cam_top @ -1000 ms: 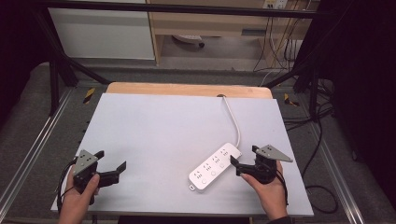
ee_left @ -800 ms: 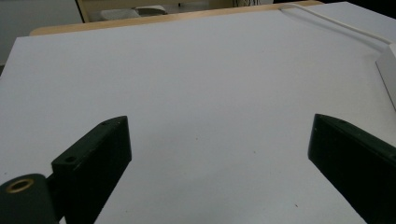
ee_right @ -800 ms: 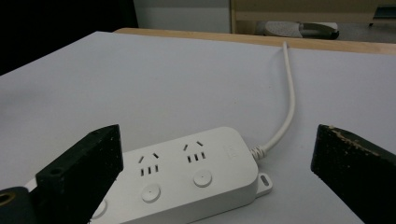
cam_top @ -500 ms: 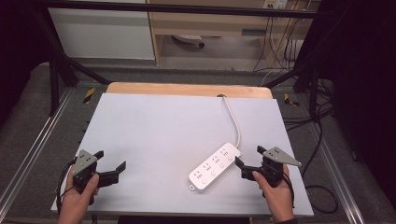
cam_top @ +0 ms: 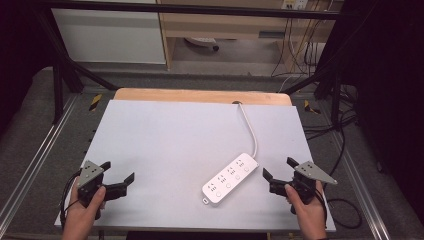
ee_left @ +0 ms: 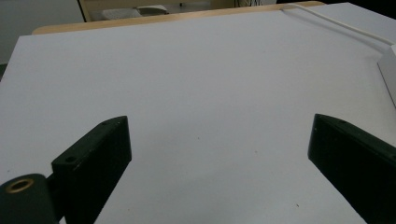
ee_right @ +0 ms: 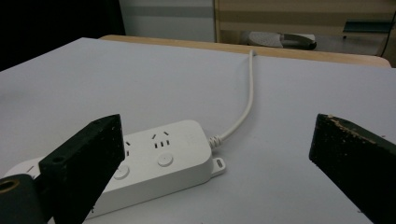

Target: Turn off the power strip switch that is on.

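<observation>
Right claw wide apart, holds nothing, just beside right end of power strip. Left claw also wide apart, holds nothing, well apart from strip, near table's front left corner. Strip lies slanted on table, front middle-right; cord runs to far edge. Looks like reach step: right claw about to grab strip. Next: ease forward, jaws around strip end, squeeze. Table white, flat, wood strip at back. Room dim, grey floor, cables at right.
</observation>
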The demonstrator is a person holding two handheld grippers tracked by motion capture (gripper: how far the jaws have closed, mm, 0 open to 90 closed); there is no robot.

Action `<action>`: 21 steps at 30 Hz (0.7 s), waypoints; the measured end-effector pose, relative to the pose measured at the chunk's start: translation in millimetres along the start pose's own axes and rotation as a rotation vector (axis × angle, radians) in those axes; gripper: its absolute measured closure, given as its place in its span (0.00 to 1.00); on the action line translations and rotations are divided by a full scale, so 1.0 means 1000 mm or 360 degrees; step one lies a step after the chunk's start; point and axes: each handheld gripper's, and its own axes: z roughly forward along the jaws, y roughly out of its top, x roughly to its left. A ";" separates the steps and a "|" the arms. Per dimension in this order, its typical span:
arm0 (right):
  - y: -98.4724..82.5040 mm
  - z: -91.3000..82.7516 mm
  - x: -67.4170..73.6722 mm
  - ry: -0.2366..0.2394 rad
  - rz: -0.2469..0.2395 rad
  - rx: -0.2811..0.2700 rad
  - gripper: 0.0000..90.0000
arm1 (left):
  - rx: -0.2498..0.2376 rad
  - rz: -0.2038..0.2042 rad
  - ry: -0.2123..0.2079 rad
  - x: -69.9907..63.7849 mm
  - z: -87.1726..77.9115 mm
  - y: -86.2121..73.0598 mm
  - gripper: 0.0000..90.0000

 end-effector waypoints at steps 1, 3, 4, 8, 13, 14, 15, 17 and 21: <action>0.000 -0.001 -0.001 -0.0009 0.0000 -0.0003 0.04 | 0.0000 0.0000 0.0000 0.000 0.000 0.000 0.07; -0.001 -0.004 -0.005 -0.0018 0.0005 -0.0006 0.05 | 0.0000 -0.0002 -0.0002 0.000 0.000 0.000 0.07; -0.001 -0.005 -0.006 -0.0022 0.0010 -0.0006 0.05 | 0.0001 -0.0002 -0.0002 0.000 0.000 0.000 0.07; -0.003 -0.010 -0.013 -0.0046 0.0026 -0.0015 0.05 | 0.0000 -0.0002 0.0000 0.000 0.000 0.000 0.07; -0.004 -0.014 -0.020 -0.0067 0.0046 -0.0018 0.05 | -0.0002 -0.0005 -0.0001 0.000 0.000 0.000 0.07; -0.005 -0.014 -0.021 -0.0073 0.0043 -0.0015 0.05 | -0.0001 -0.0002 0.0001 0.000 0.000 0.000 0.07; -0.005 -0.014 -0.022 -0.0074 0.0039 -0.0009 0.05 | -0.0001 -0.0002 0.0000 0.000 0.000 0.000 0.07; -0.007 -0.015 -0.024 -0.0081 0.0036 0.0004 0.05 | -0.0002 -0.0004 0.0000 0.000 0.000 0.000 0.07; -0.009 -0.014 -0.029 -0.0101 0.0031 0.0018 0.06 | 0.0000 0.0001 0.0000 0.000 0.000 0.000 0.07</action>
